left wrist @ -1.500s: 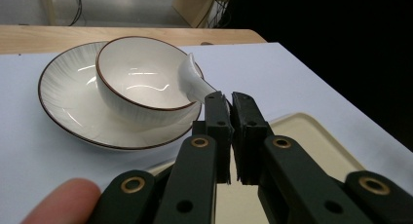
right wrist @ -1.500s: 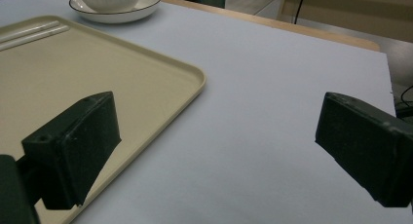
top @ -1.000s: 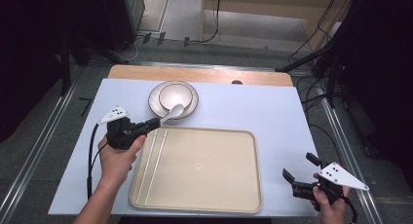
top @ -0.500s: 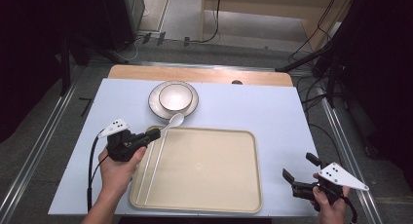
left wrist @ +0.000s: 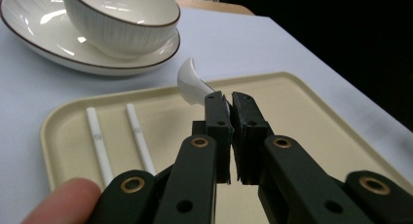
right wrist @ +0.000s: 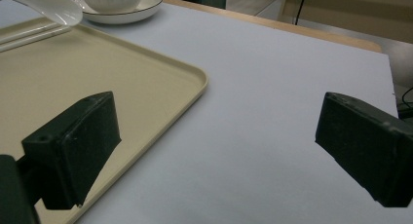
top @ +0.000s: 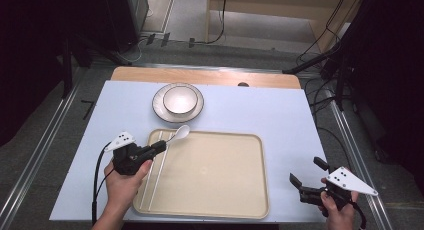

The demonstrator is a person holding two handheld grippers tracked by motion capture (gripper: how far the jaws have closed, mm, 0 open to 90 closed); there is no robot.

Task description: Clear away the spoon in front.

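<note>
My left gripper (top: 159,146) sits over the near-left part of the tray (top: 235,200), jaws pressed together on the handle of a white spoon (top: 178,134). Spoon bowl sticks out past the jaw tips toward the far-left corner of the tray, just over the rim. In the left gripper view the handle is clamped between the pads and the spoon (left wrist: 192,83) curves up and away; whether the bowl touches the tray I cannot tell.

Two white chopsticks (top: 157,165) lie side by side along the left edge of the tray, parallel to its rim. In the left gripper view they (left wrist: 117,141) lie flat to the left of my jaws, apart from them.

Beyond the tray, on the pale blue table cover (top: 280,110), a white ribbed bowl (top: 180,99) stands upright in a wider plate (top: 159,107), both with a dark rim line. Plate is near the tray's far edge, not touching it.

My right gripper (top: 306,181) hangs at the near-right, off the tray's right edge, over the table cover. Jaws spread wide, nothing between them. The right gripper view shows bare cover between the two pads, the tray corner (right wrist: 192,80) to the left, the spoon bowl (right wrist: 53,9) at top left.

My left hand (top: 122,182) wraps the left gripper's body; a black cable (top: 96,175) trails back from it.
</note>
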